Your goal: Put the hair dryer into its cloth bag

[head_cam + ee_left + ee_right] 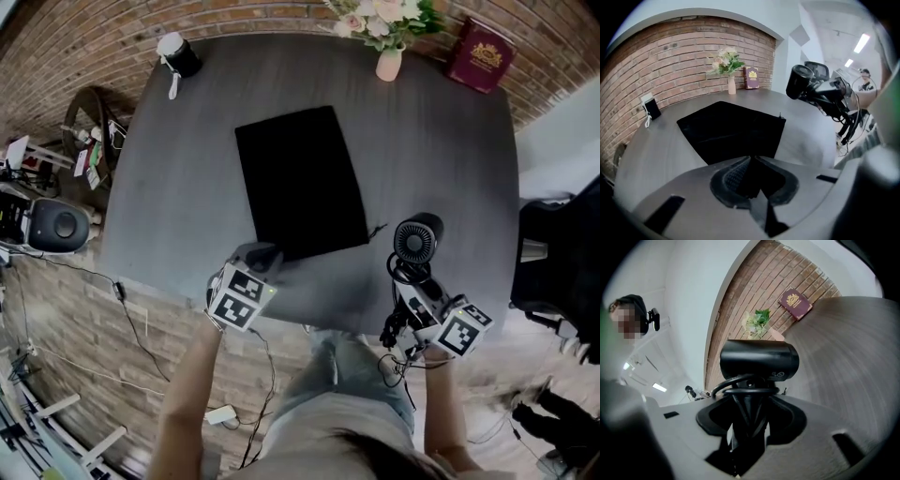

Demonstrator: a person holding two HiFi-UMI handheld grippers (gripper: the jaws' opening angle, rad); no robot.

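While the hair dryer (417, 239) hangs above the bench (441, 159), right tongs (412, 281) pinching its handle | left tongs (262, 255) pinch flat cloth bag's (300, 178) near edge | bagging not begun

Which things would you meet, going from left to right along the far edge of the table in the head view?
small black item with a white top → vase of flowers → dark red book
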